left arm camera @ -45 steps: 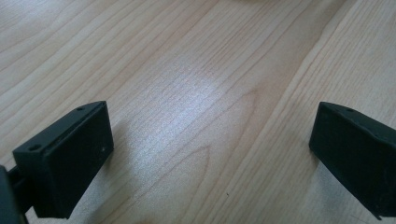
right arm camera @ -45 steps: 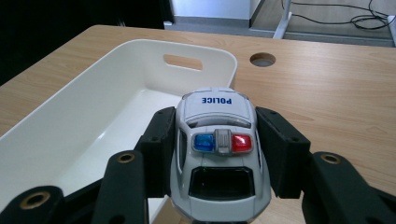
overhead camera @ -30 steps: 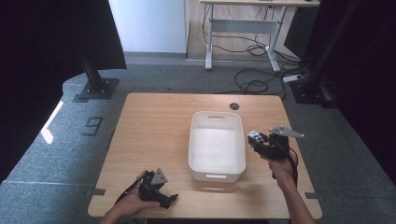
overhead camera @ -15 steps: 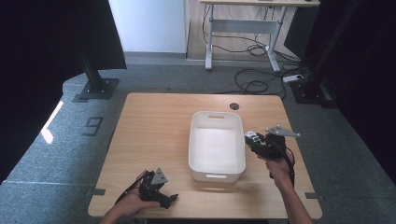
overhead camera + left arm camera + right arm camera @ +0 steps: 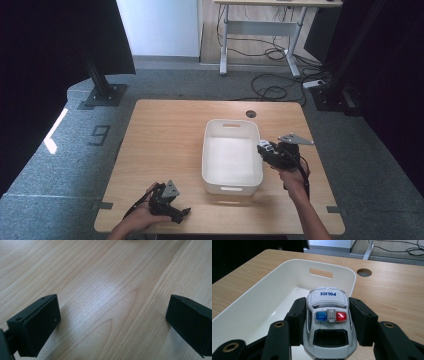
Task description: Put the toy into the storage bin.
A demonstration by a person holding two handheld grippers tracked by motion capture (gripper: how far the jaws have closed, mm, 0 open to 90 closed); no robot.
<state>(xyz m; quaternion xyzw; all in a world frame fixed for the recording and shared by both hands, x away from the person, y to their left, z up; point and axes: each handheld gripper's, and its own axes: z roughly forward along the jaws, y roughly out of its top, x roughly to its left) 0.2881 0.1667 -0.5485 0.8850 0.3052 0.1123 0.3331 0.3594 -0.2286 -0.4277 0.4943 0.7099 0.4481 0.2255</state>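
Right gripper view showed the right hand-held gripper (image 5: pixel 327 322) squeezing a toy police car (image 5: pixel 328 325) at the frame's lower middle, over the white bin's (image 5: pixel 257 298) rim. Next, I think, it should move further in and let go. The left hand-held gripper (image 5: pixel 112 317) sat open on the counter (image 5: pixel 105 277).

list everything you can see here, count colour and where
toy police car: 1, white with blue and red roof lights, clamped in the right claw over the bin's right rim
bin: 1, white, middle of the table, nothing in it
table: 1, light wood, cable hole at the far edge
desk: 1, white legs, behind the table
cables: several, black, on the grey floor
left claw: 1, black, open, near front left edge
right claw: 1, black, shut on the car
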